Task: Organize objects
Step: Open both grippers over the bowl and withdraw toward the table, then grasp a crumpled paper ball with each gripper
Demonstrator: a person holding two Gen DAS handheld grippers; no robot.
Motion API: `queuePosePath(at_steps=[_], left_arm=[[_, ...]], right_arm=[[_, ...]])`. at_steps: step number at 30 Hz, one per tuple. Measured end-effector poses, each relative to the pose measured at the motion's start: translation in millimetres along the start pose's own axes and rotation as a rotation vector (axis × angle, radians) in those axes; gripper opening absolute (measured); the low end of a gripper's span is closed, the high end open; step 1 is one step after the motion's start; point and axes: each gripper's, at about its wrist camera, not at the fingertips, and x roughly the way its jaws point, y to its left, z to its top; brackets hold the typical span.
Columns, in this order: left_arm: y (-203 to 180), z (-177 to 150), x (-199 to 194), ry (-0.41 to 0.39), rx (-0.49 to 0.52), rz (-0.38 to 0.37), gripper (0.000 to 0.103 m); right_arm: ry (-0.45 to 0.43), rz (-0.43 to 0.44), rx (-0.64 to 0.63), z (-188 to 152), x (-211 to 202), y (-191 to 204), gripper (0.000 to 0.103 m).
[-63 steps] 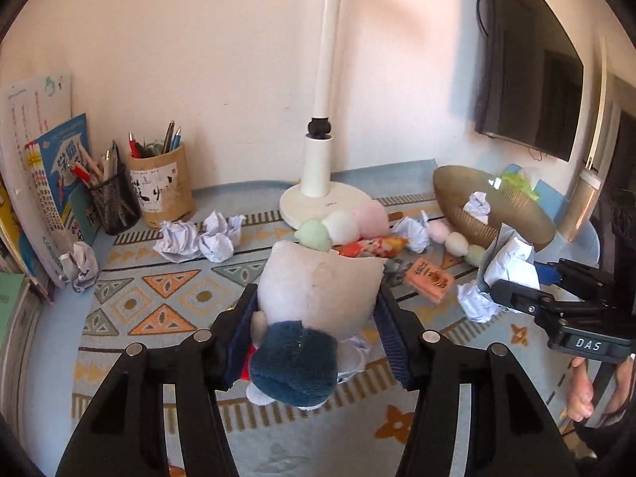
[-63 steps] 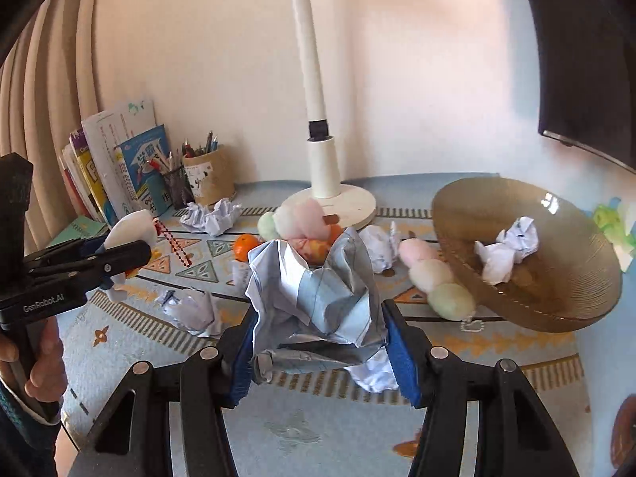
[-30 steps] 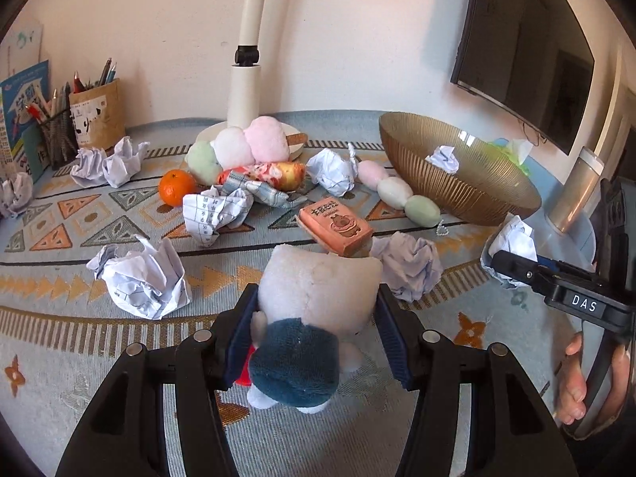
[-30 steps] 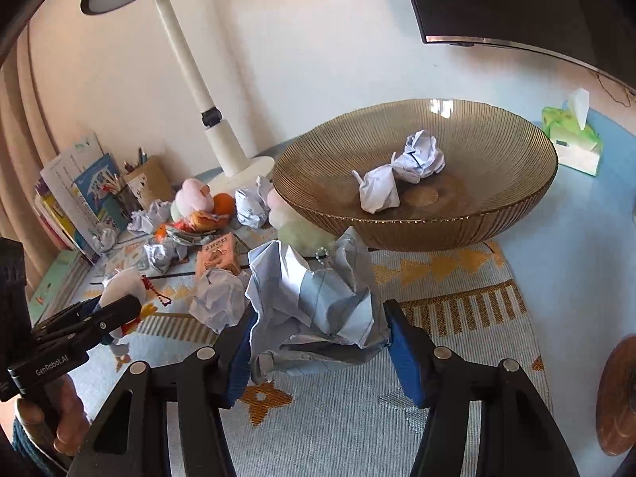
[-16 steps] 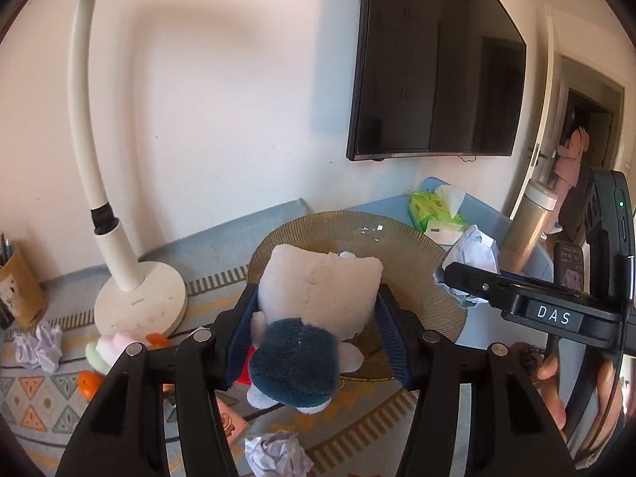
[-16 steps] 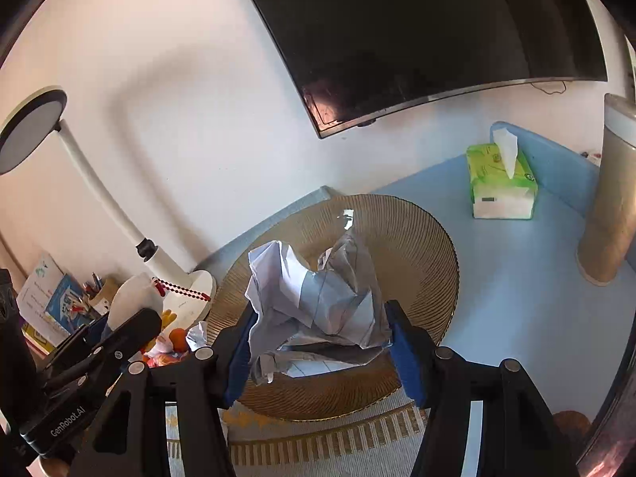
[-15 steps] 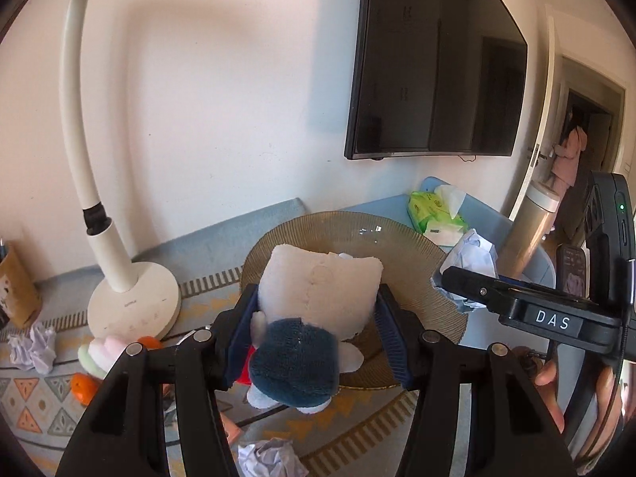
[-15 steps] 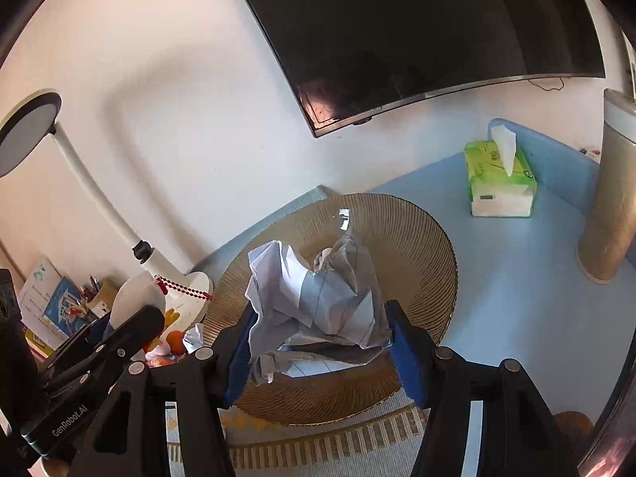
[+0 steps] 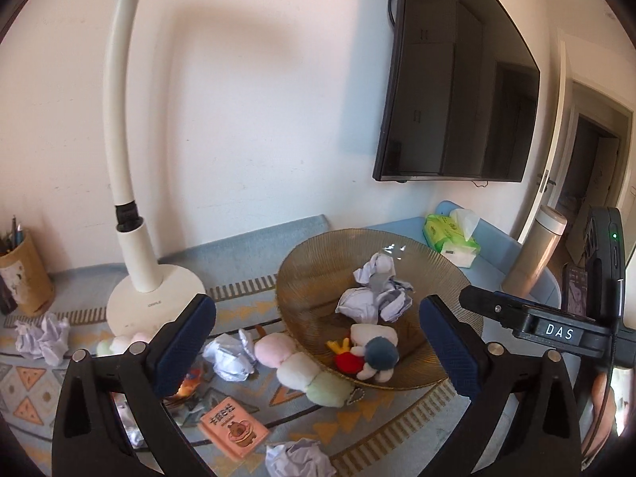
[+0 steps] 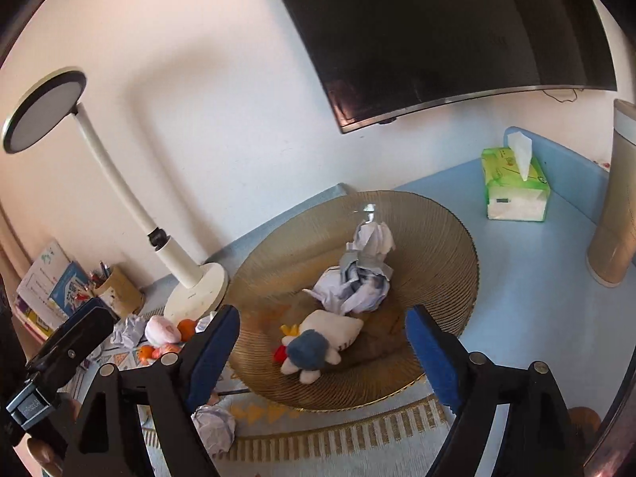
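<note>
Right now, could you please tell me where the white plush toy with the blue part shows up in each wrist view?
Left wrist view: the plush toy lies lower centre-right, inside the gold bowl at its near side, between the open tongs.
Right wrist view: the plush toy lies lower centre, in the same bowl, in front of the crumpled paper.
Shared landmark: the green tissue box beyond the bowl.

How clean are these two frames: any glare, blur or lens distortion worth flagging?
Left wrist view: sharp, though the lamp bows with fisheye curvature; a small glare spot sits on the far rim of the bowl.
Right wrist view: also sharp; the television edge curves strongly, the corners vignette black, and the same glint shows on the bowl's far wall.
</note>
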Motion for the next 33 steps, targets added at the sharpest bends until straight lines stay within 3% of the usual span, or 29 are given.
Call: queuePosePath(at_steps=[3, 6, 8, 11, 14, 16, 20, 26, 33], left_arm=[[26, -10, -48, -0.046, -0.028, 0.084, 0.102], [56, -28, -97, -0.101, -0.069, 0.209, 0.102], [77, -46, -121, -0.108, -0.103, 0.295, 0.102], [118, -83, -138, -0.076, -0.184, 0.409, 0.102], [158, -124, -129, 0.018, -0.259, 0.505, 0.102], [178, -145, -121, 0.067, -0.304, 0.492, 0.102], [192, -164, -108, 0.092, -0.345, 0.489, 0.102], [180, -163, -103, 0.109, -0.281, 0.459, 0.102], [173, -162, -97, 0.14, -0.241, 0.46, 0.102]], right_arm=[[-0.016, 0.071, -0.103, -12, -15, 40, 0.087], [-0.011, 0.141, -0.176, -34, -20, 78, 0.098], [0.023, 0.155, -0.205, -54, -13, 96, 0.098], [0.04, 0.145, -0.253, -89, 6, 110, 0.098], [0.045, 0.119, -0.285, -115, 24, 112, 0.098], [0.07, 0.111, -0.265, -121, 33, 108, 0.098], [0.111, 0.07, -0.222, -126, 47, 95, 0.098], [0.186, 0.058, -0.2, -127, 63, 92, 0.098], [0.202, -0.015, -0.266, -131, 70, 103, 0.098]])
